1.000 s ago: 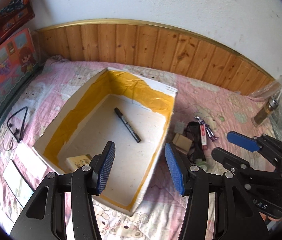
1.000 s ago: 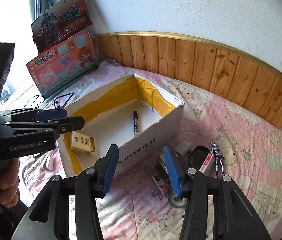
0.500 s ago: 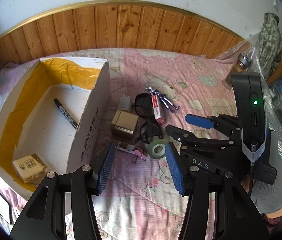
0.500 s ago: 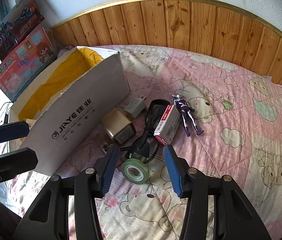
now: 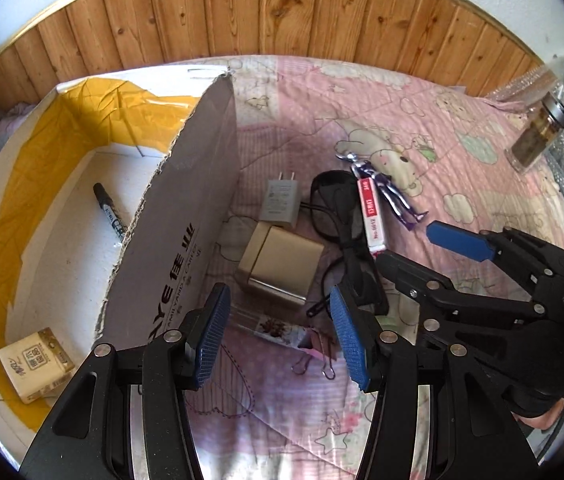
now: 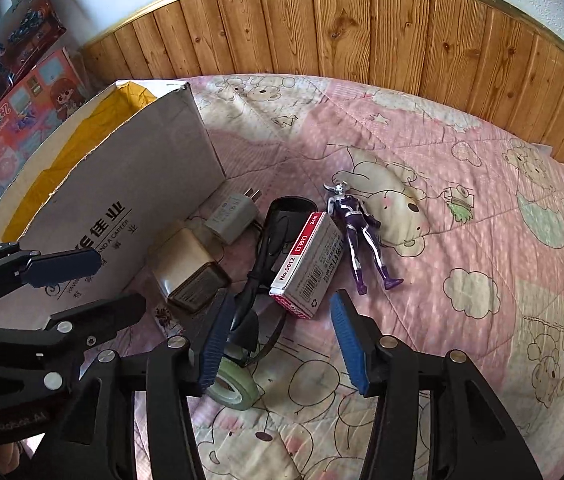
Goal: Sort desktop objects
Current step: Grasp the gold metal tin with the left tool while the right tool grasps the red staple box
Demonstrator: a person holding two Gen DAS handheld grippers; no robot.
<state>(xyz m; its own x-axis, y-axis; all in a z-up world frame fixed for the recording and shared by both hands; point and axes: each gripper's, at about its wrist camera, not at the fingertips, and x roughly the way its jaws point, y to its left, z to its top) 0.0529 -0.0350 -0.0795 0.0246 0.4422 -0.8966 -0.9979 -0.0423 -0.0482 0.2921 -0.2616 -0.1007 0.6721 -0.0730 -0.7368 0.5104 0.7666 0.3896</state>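
Left claw: your left gripper (image 5: 278, 334) is hanging wide open with nothing in it; it is sitting over the pink quilt (image 5: 461, 152), just above a small flat packet (image 5: 278, 326) and some paper clips (image 5: 317, 366).
Right claw: your right gripper (image 6: 278, 340) is also standing wide open and holding nothing; it is hovering near the staple box (image 6: 307, 262) and the black cable (image 6: 266, 264); the green tape roll (image 6: 234, 384) is lying partly under its left finger.
Big box: the cardboard box (image 5: 178, 240) is standing on the left side of the quilt; yellow tape is lining its inside.
Already in the box: a black marker (image 5: 110, 212) is lying on the floor of the box; a small tan packet (image 5: 36, 364) is sitting in the near corner.
Still outside: the gold box (image 5: 280, 266) is resting right beside the cardboard wall; the grey plug (image 5: 280, 204) is lying just behind it.
Toy: the purple and silver figure (image 6: 355, 236) is lying flat, just beside the staple box.
Far right: a glass jar (image 5: 537, 136) is standing well apart from the pile.
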